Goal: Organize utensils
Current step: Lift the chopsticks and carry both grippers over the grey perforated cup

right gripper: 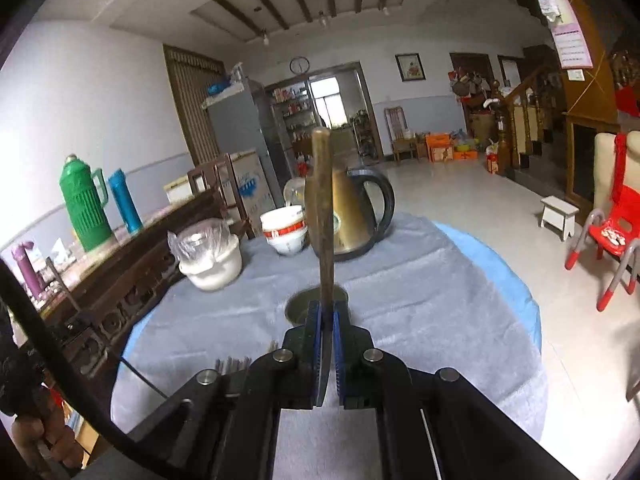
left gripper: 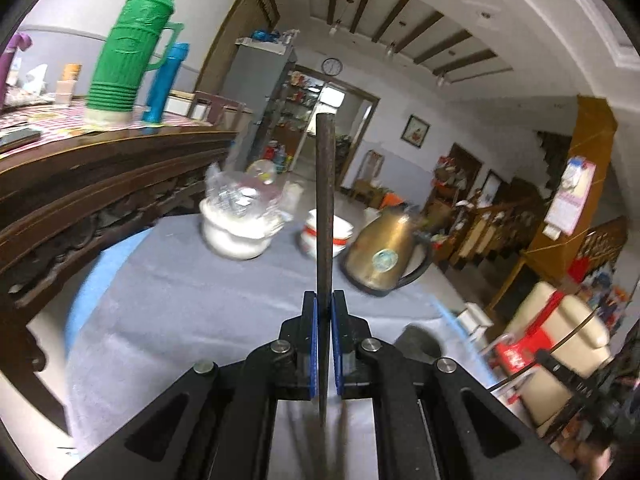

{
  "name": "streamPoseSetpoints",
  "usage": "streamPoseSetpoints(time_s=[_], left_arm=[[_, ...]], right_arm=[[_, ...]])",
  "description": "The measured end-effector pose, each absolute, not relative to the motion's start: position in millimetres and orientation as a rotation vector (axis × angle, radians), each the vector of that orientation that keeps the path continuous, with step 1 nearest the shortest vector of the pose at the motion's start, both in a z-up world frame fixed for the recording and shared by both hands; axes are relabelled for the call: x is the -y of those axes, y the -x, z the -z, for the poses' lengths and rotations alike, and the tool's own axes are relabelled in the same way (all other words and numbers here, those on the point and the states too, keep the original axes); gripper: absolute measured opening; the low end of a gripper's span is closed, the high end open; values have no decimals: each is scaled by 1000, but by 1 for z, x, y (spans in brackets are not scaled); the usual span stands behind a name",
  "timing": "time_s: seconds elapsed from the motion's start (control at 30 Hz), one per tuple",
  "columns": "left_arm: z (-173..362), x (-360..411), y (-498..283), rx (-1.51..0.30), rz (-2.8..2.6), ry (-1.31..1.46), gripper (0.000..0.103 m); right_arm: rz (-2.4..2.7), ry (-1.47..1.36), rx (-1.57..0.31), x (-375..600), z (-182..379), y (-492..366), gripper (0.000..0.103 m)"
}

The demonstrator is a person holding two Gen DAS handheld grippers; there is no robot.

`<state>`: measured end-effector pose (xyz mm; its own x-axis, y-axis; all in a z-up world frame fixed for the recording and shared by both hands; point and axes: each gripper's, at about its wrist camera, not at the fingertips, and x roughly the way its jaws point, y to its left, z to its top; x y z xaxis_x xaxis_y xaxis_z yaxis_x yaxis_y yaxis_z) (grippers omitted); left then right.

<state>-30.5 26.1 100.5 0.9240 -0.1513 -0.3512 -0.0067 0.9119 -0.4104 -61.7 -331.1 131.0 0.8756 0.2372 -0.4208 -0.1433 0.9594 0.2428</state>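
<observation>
Round table [right gripper: 420,312] under a grey cloth with a blue rim showing along the edges, set against a carved dark wooden sideboard [left gripper: 100,184] on the left. Crowded along the far half: white lidded bowl [right gripper: 212,264] wrapped in clear plastic, stacked white bowls with red bands [right gripper: 286,232] beside it, brass-coloured kettle [right gripper: 356,216] with black handle just right of those. Near the middle of the cloth, a dark round holder [right gripper: 298,306] sitting right ahead of the right gripper [right gripper: 327,344], partly hidden behind it. Pinched upright between the right jaws: a brownish flat utensil [right gripper: 322,208], its top crossing in front of the kettle. Left gripper [left gripper: 324,332] likewise clamped on a thin dark flat utensil [left gripper: 324,200], edge-on, rising past the stacked bowls; exact kind impossible to tell. Fork tines [right gripper: 232,364] lying on the cloth just left of the right gripper. Green thermos [left gripper: 132,48] and blue flask [left gripper: 166,80] up on the sideboard, well apart from the work. Open cloth on the near and right side; beyond the table edge, bare tiled floor with a white stool [right gripper: 558,216] and red chair [right gripper: 616,232].
</observation>
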Motion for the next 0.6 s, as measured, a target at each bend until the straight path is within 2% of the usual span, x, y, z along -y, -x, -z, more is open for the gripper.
streamPoseSetpoints(time_s=[0.37, 0.6], left_arm=[[-141, 25, -32, -325, 247, 484, 7], [-139, 60, -67, -347, 288, 447, 7]], right_arm=[[-217, -193, -326, 331, -186, 42, 6], [-221, -179, -332, 325, -186, 12, 6]])
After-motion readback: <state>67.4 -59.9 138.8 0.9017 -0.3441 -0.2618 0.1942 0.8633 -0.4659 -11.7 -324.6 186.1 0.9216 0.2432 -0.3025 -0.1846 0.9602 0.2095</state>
